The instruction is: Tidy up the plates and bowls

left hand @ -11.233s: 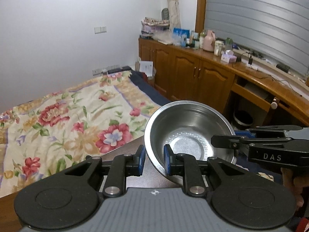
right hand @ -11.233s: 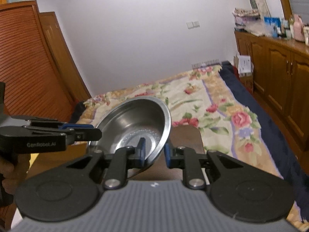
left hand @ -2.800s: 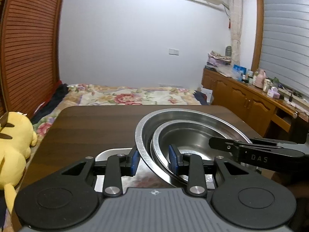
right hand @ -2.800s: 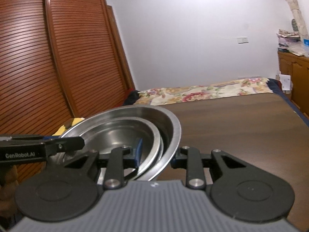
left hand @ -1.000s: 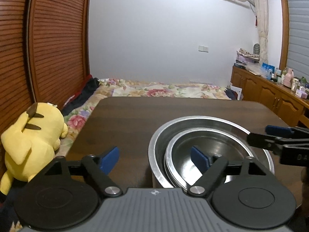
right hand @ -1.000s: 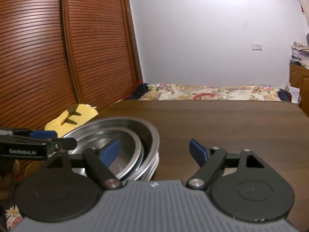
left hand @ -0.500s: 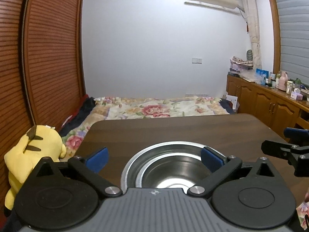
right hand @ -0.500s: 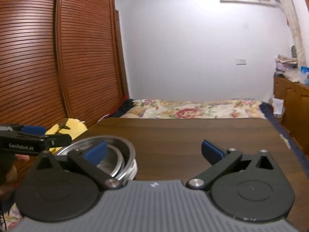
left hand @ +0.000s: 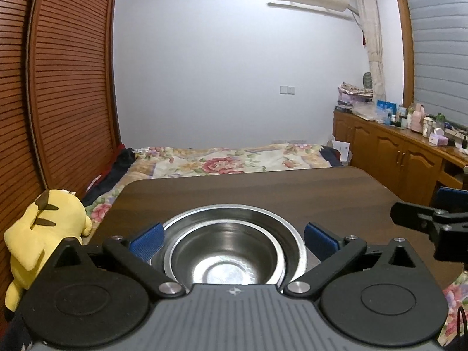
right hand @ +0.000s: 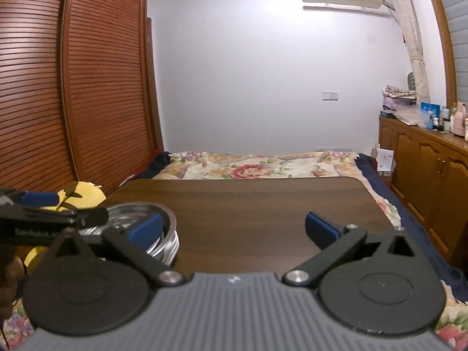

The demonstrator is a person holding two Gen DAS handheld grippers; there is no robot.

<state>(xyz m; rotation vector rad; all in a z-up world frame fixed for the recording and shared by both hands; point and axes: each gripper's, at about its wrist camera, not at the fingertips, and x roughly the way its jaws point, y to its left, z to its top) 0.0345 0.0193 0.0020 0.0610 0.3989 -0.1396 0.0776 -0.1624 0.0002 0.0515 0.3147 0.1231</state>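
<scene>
A stack of nested steel bowls sits on the dark wooden table near its front left. A smaller bowl lies inside a larger one. My left gripper is open and empty, its blue pads spread either side of the stack, above and behind it. In the right wrist view the stack shows at the left, partly behind my right gripper's left finger. My right gripper is open and empty over the bare table, to the right of the bowls. The left gripper shows at the left edge.
A yellow plush toy sits off the table's left edge, by the slatted wardrobe. A bed with a floral cover lies beyond the table's far edge. Wooden cabinets run along the right wall. The right gripper shows at the right edge.
Both grippers opened and let go of the bowl, now nested in the stack. Both have pulled back and risen; the right gripper has moved right, away from the bowls.
</scene>
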